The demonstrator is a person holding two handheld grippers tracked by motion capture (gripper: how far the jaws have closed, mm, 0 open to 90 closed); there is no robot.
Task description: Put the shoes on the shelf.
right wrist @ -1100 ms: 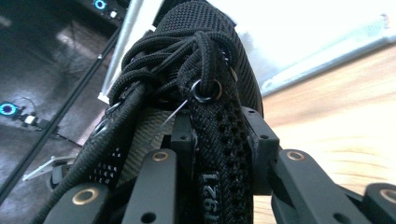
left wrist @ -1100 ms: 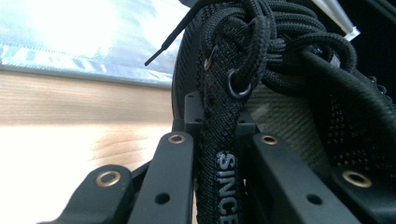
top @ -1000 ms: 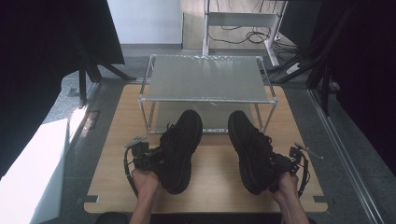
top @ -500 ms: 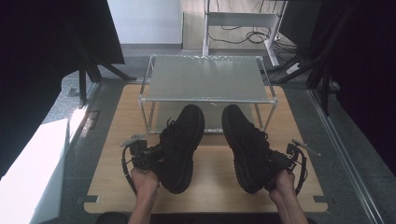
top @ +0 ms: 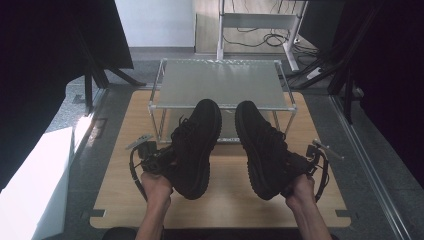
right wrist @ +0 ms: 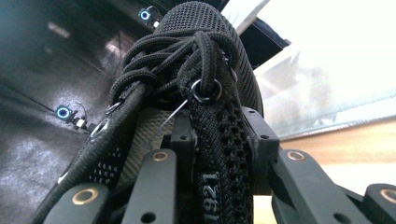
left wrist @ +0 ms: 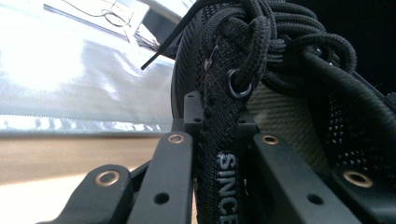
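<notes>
Two black knit lace-up shoes hang in the air over the wooden board, toes pointing away toward the rack. My left gripper is shut on the left shoe at its collar. In the left gripper view the jaws pinch the eyelet strip lettered "SINCE" of that shoe. My right gripper is shut on the right shoe. In the right gripper view its jaws clamp the strip marked "1921" of that shoe. A hand holds each gripper from below.
The rack is a low metal frame with a frosted top shelf, standing at the far half of the board. A white box lies left of the board. Dark stands flank both sides, and a white desk frame with cables is behind.
Both shoes have risen off the board with the grippers. Their toes now overlap the rack's front edge, and the right shoe has drifted slightly left.
</notes>
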